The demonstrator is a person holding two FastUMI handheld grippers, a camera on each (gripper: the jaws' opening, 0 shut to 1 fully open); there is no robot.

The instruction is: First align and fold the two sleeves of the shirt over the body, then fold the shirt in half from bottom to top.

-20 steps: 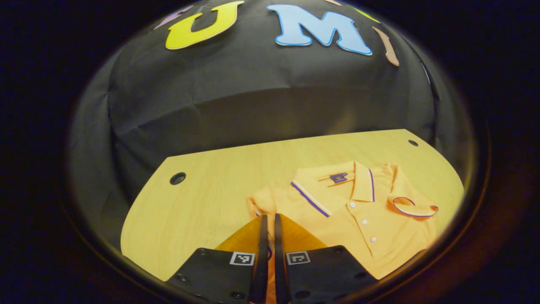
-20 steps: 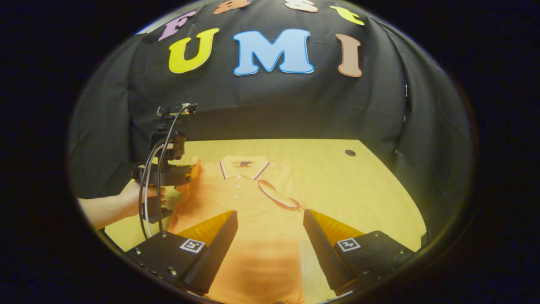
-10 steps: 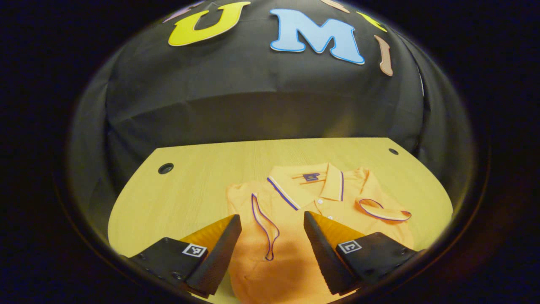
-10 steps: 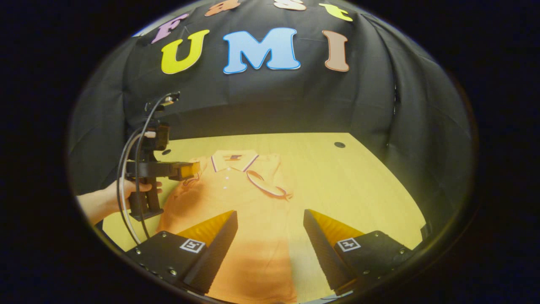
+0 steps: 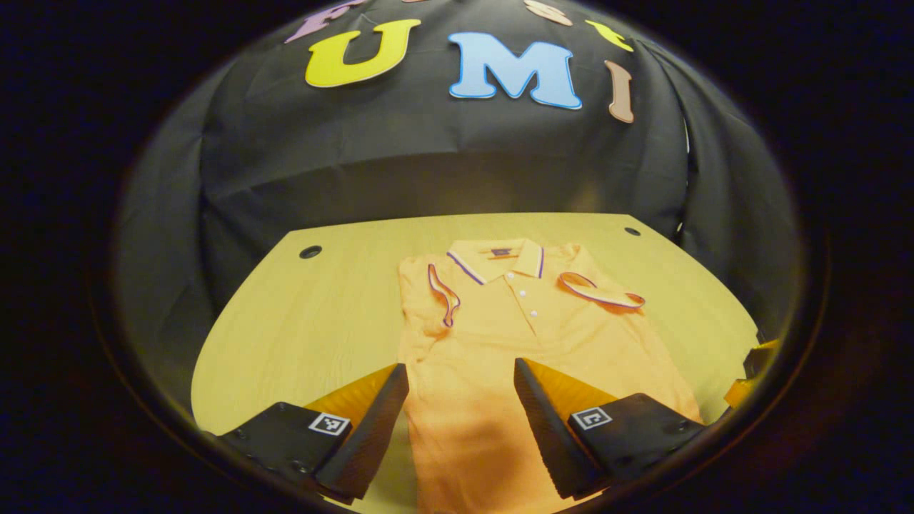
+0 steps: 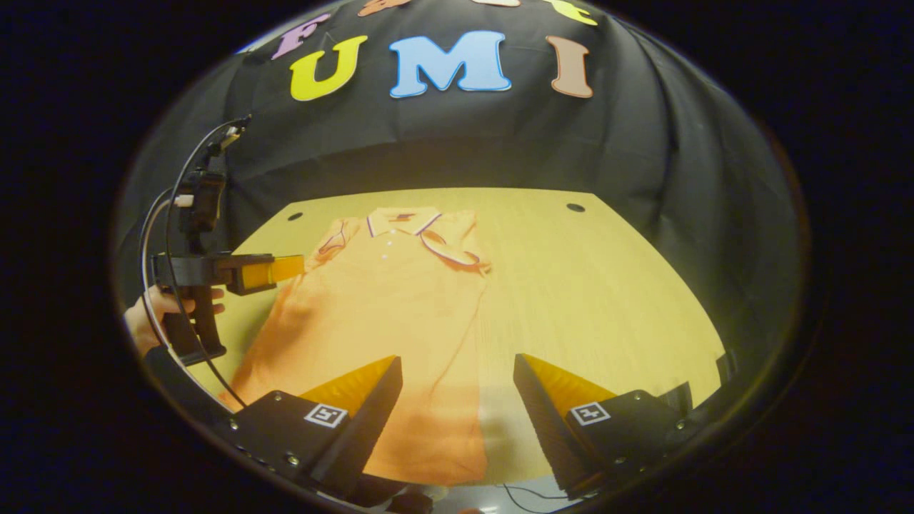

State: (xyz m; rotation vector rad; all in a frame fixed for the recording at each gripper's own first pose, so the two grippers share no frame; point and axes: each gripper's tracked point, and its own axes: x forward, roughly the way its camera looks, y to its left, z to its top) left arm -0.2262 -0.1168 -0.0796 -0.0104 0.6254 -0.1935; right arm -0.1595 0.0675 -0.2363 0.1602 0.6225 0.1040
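1. On the pale wooden desk [image 5: 335, 314] an orange polo shirt [image 5: 514, 343] lies flat, buttons up, roughly in the middle of the desk in the left gripper view and toward the desk's left half in the right gripper view [image 6: 378, 314].
2. Both short sleeves are folded in over the chest: the left sleeve [image 5: 443, 289], with its dark-trimmed cuff, lies beside the collar [image 5: 500, 255], and the right sleeve [image 5: 600, 291] lies across the other shoulder.
3. The shirt's long axis runs from the collar at the far side, near the black cloth wall [image 5: 443, 164], to the hem at the near edge of the desk.
4. The left gripper [image 5: 460, 414] hangs above the lower body of the shirt, its fingers spread wide and holding nothing.
5. The right gripper [image 6: 457, 410] is over the hem's right corner, its fingers likewise wide apart and empty.
6. In the right gripper view a hand [image 6: 146, 314] holds the left gripper's handle at the desk's left edge, with a cable [image 6: 161, 214] looping above it.
7. Two round holes [image 5: 310, 251] sit in the desk's far corners.
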